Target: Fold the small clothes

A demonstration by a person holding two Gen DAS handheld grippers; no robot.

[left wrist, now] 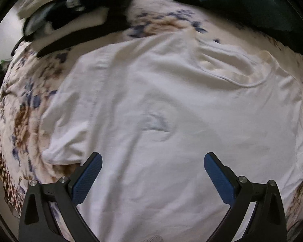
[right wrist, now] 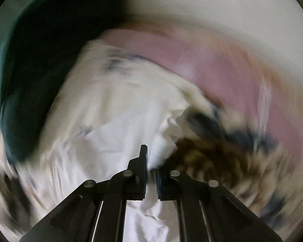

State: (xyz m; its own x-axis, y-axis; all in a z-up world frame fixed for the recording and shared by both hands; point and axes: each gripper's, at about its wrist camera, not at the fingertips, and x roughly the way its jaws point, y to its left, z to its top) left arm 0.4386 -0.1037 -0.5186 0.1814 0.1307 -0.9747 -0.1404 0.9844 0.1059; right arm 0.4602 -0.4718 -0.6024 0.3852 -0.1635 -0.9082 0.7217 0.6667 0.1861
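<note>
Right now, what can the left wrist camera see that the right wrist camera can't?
Only the left wrist view shows the left gripper, open above the white shirt, which lies spread on the flowered bedcover, and a black-and-white pile of clothes at the back. Only the right wrist view, which is very blurred, shows the right gripper shut on a bunch of the white shirt, plus a pink area I cannot identify. Both show the white shirt, the bedcover and a dark green cloth.

My black plastic left gripper (left wrist: pixel 153 159) wears blue textured pads (left wrist: pixel 86 181) at five and seven o'clock, silver round screws (left wrist: pixel 63 179) outside them; my matching black right gripper (right wrist: pixel 151 173) bears silver screws too.
</note>
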